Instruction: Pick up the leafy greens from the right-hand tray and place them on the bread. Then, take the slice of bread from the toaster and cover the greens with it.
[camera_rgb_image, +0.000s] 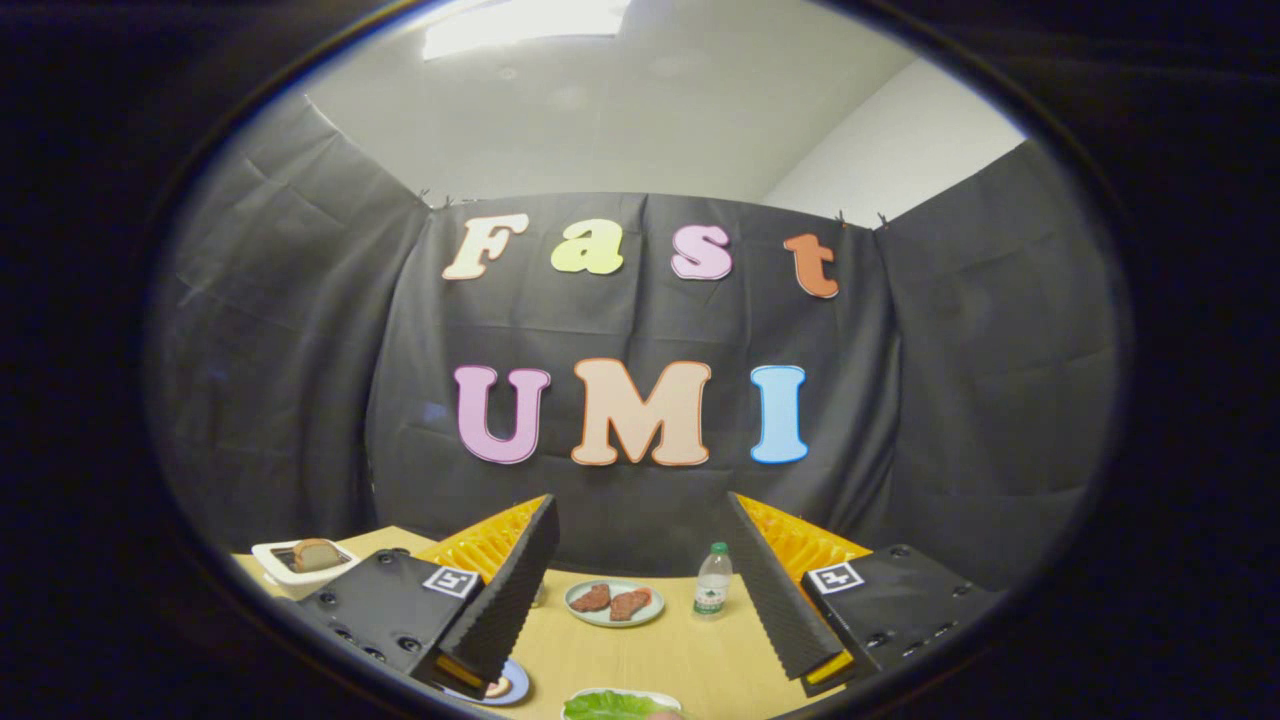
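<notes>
**K:** Nearest the lens: leafy greens (610, 704) on a white tray (640, 693), low between the two fingers; partly cut off, rest of tray not readable.

**M:** Gripper state?

**K:** gripper (642, 585) spread wide; fingers (505, 590) well apart, nothing between them, nothing touched; it hangs above the wooden table (650, 655), tips pointing at the far booth wall.

**M:** Bread?

**K:** One slice of bread (315, 553) sits in the white toaster (300, 563), far left, beyond the left finger; upright, top showing above the slot. Small blue-rimmed plate (505, 688) just under the left finger's near end; something pale and round on it, mostly hidden by the finger; cannot tell whether that is bread.

**M:** Anything else on the table?

**K:** Pale plate (615, 603) in the middle between the fingers, farther off than the greens; two brown meat pieces (611, 601) on it, side by side. Clear water bottle (712, 579) with green cap stands upright just right of that plate, near the right finger; apart from both.

**M:** Greens relative to the meat plate?

**K:** Near side of it, well apart; bare table between them.
</notes>
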